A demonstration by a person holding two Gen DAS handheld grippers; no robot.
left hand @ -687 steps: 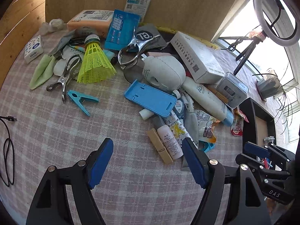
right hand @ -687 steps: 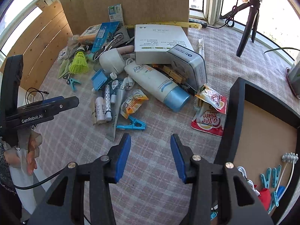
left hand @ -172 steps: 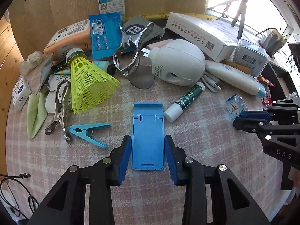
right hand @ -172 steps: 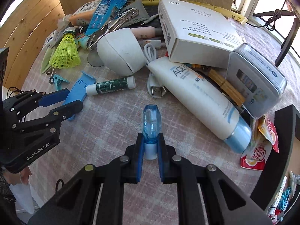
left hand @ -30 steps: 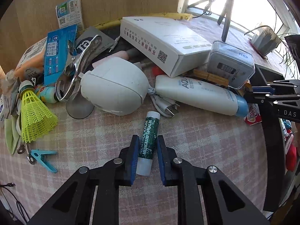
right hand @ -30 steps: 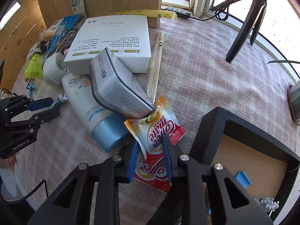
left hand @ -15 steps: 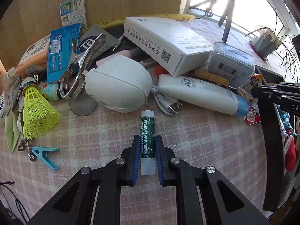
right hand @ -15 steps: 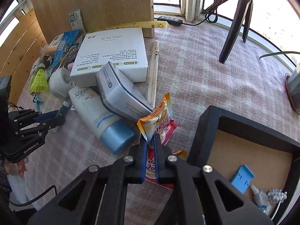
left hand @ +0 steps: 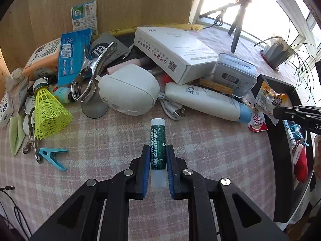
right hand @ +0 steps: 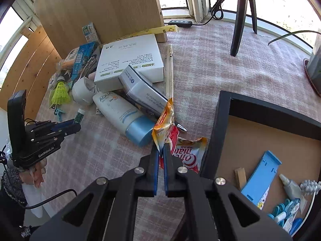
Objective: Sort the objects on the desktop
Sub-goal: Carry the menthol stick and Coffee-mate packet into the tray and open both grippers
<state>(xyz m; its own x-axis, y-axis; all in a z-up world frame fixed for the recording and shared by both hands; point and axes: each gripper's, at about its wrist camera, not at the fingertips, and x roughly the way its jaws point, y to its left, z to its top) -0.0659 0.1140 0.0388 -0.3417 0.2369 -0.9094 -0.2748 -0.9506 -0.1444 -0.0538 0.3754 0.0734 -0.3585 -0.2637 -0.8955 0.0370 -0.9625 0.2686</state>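
A lip balm stick [left hand: 158, 132] with a green label and white ends sits upright between the blue pads of my left gripper [left hand: 158, 147], which is shut on it just above the checked cloth. My right gripper [right hand: 159, 147] has its jaws closing tight on the edge of an orange snack packet [right hand: 163, 120], and its pads press on it. The packet hangs beside the black tray [right hand: 224, 120] with a cork floor. In the left wrist view the right gripper [left hand: 280, 111] holds the packet [left hand: 268, 98] over the tray's rim [left hand: 280, 160].
A pile fills the back: white box [left hand: 176, 48], sunscreen tube [left hand: 202, 100], grey tin [left hand: 234, 76], white rounded device [left hand: 128, 88], yellow shuttlecock [left hand: 48, 112], steel clamp [left hand: 90, 68]. A blue peg [left hand: 52, 156] and a red sachet [right hand: 186, 154] lie loose. The tray holds a blue stand [right hand: 260, 176] and small items.
My right gripper shut on the orange packet and lifted it off the red sachet toward the tray. The left gripper kept its hold and raised the lip balm slightly.
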